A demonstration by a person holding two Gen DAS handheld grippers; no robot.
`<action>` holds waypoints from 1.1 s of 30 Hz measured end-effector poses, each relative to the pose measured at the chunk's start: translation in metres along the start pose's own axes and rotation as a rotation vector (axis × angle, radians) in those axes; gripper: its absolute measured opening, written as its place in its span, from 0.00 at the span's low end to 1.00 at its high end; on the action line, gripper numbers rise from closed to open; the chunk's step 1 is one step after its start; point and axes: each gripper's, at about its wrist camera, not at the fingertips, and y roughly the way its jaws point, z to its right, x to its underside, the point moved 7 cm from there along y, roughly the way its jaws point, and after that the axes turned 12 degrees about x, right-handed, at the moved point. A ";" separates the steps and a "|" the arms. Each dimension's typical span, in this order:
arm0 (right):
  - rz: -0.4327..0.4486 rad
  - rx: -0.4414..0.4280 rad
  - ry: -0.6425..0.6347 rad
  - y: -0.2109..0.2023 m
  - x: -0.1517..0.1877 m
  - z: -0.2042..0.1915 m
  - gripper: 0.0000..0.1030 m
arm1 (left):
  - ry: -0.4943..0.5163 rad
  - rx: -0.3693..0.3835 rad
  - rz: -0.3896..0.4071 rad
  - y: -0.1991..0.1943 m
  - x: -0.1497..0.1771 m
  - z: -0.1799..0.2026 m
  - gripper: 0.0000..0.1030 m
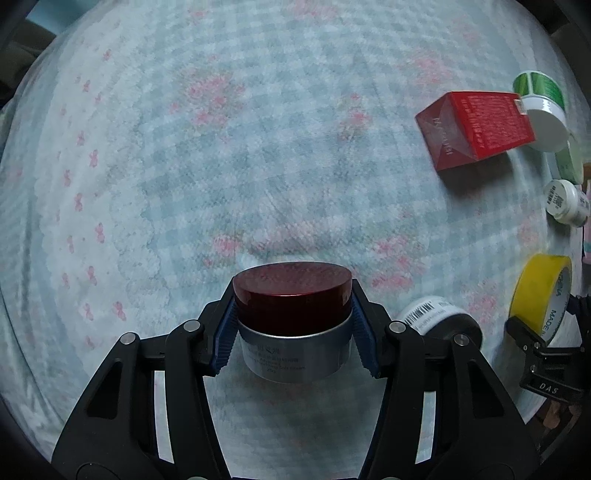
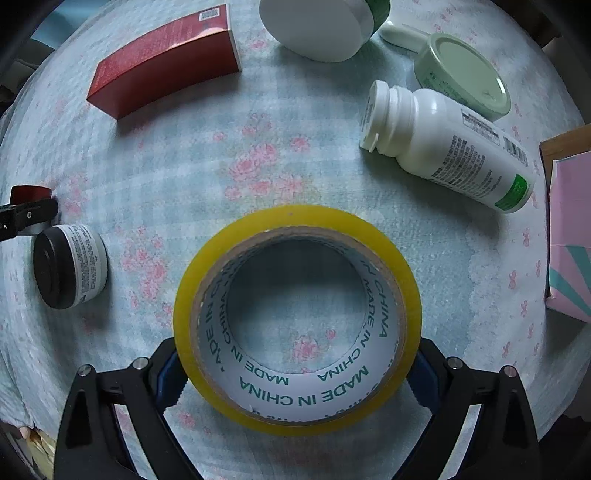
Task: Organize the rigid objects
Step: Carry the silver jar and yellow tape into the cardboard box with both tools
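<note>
A silver jar with a dark red lid (image 1: 291, 321) sits between the blue pads of my left gripper (image 1: 293, 291), which press on its two sides. It rests low over the blue checked cloth (image 1: 221, 166). In the right wrist view a yellow tape roll (image 2: 295, 218) lies flat on the cloth. My right gripper (image 2: 296, 345) spans it, and each pad touches the roll's outer side. The same roll (image 1: 539, 291) shows at the right edge of the left wrist view. The red-lidded jar (image 2: 29, 192) shows at the left edge of the right wrist view.
Lying on the cloth are a red box (image 2: 166, 59), a white bottle on its side (image 2: 443, 147) and a small black-lidded jar on its side (image 2: 70, 266). A white-lidded green jar (image 2: 317, 26) and a pale green jar (image 2: 461, 74) sit at the far side. A pink box (image 2: 569, 236) is at the right edge.
</note>
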 end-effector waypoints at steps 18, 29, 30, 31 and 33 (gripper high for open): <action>0.210 -0.071 0.071 -0.159 0.001 0.029 0.92 | 0.081 0.071 0.219 -0.160 0.027 0.077 0.49; 0.367 -0.127 0.091 -0.269 0.002 0.117 0.92 | 0.182 0.136 0.363 -0.244 0.017 0.202 0.49; 0.381 -0.127 0.090 -0.276 0.003 0.130 0.92 | 0.189 0.140 0.371 -0.247 0.015 0.215 0.49; 0.393 -0.129 0.087 -0.281 0.004 0.144 0.92 | 0.196 0.145 0.380 -0.251 0.012 0.231 0.49; 0.409 -0.130 0.081 -0.288 0.006 0.170 0.92 | 0.203 0.154 0.398 -0.256 0.009 0.262 0.49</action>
